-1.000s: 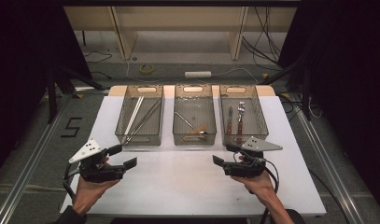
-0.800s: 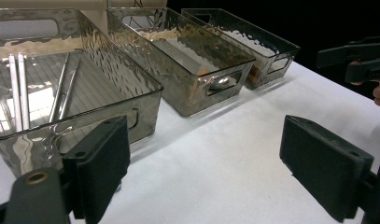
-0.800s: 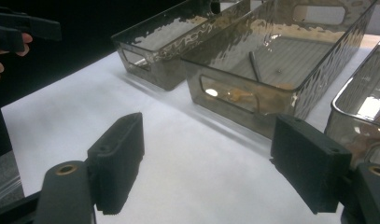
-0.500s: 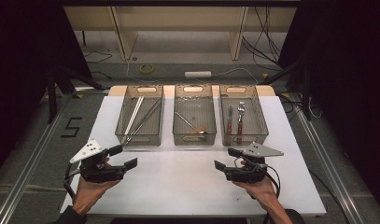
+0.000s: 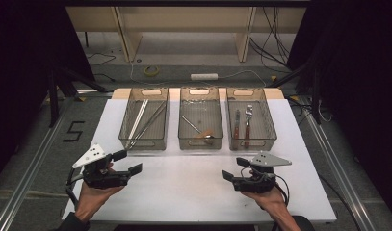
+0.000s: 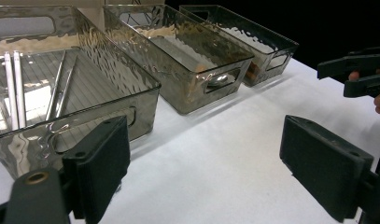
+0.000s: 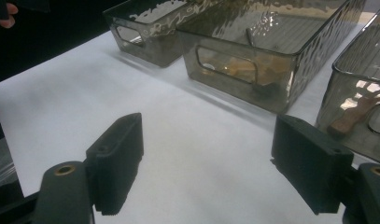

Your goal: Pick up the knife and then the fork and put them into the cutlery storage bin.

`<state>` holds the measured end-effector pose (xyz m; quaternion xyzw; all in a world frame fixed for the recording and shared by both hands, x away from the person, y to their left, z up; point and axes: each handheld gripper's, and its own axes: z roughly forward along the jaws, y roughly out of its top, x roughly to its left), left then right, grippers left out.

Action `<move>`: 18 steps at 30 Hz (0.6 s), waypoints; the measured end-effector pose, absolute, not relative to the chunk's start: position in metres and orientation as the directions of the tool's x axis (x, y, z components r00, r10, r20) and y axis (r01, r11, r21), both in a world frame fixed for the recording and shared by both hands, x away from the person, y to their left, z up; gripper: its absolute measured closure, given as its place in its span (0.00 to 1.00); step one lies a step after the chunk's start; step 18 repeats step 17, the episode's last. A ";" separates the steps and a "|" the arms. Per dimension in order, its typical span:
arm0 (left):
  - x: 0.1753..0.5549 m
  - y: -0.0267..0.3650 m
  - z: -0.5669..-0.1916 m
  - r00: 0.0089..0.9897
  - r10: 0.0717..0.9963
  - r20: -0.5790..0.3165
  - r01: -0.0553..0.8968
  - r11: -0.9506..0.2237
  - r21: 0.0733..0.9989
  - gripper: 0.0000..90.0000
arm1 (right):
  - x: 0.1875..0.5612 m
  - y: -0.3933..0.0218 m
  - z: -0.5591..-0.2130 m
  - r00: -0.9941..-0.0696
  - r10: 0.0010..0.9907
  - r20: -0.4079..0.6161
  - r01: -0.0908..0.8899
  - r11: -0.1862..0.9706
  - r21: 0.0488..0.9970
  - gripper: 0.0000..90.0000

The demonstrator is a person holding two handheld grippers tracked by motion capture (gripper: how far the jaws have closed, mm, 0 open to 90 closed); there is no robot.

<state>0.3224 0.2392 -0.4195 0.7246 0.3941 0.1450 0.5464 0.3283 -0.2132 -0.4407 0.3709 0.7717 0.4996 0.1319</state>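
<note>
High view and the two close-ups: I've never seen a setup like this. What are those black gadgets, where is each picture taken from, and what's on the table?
No robot here: a person holds a hand-held gripper in each hand, a tool with two black padded jaws. In the high view, shot from above the person's side, the left hand-held gripper shows at the left and the right hand-held gripper at the right. Both have jaws spread and hold nothing.

The other two pictures come from cameras riding on the grippers, looking out between their own jaws at the bins.

On the white table stand three clear bins in a row. The left bin holds long thin metal sticks, possibly chopsticks. The middle bin holds a metal utensil and something wooden. The right bin holds a fork and another utensil, both wooden-handled.
</note>
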 end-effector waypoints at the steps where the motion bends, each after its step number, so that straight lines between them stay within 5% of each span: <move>1: 0.322 0.239 -0.420 0.648 0.729 -0.220 0.413 -0.093 0.906 0.17 | 0.328 -0.213 -0.440 -0.689 0.705 0.168 0.440 0.223 0.870 0.29; 18: 0.323 0.239 -0.419 0.647 0.731 -0.218 0.412 -0.094 0.906 0.17 | 0.329 -0.213 -0.439 -0.686 0.708 0.166 0.439 0.221 0.871 0.29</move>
